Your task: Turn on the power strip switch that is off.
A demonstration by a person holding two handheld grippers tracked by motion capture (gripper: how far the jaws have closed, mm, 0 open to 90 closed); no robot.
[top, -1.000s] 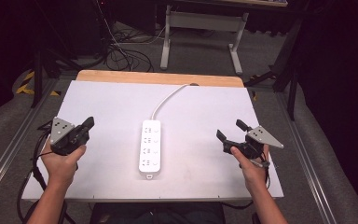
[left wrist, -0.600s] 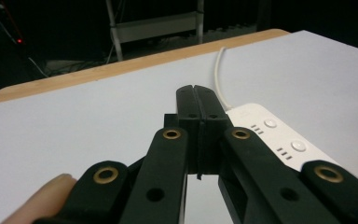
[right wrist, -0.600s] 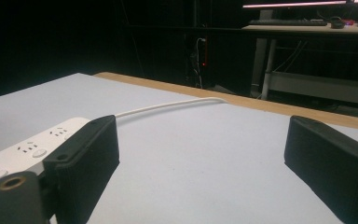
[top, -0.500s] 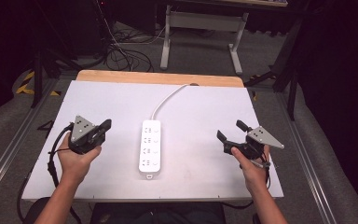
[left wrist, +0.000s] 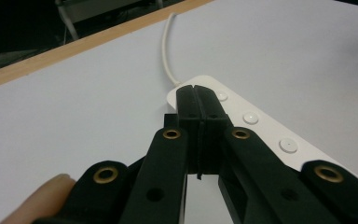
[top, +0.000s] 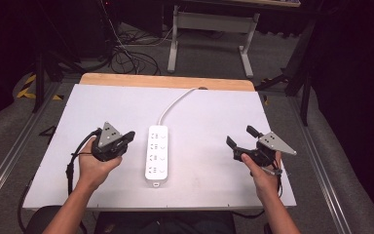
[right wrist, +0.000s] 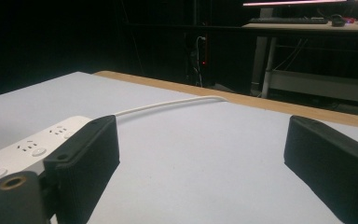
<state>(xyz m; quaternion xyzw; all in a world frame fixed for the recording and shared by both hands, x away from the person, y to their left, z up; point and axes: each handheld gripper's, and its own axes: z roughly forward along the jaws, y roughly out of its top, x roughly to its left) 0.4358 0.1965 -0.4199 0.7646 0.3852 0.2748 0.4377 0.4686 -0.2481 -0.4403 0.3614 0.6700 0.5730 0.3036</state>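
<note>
Since the earlier frame, the left gripper has travelled right across the bench and now sits just beside the left edge of the power strip, which lies lengthwise at the bench centre with its cord running to the far edge; this suggests an approach to push or press the strip. Its jaws are fully closed on nothing and point right at the strip, hand low. At the right, the right gripper rests well apart from the strip, jaws wide open and empty, pointing left.
</note>
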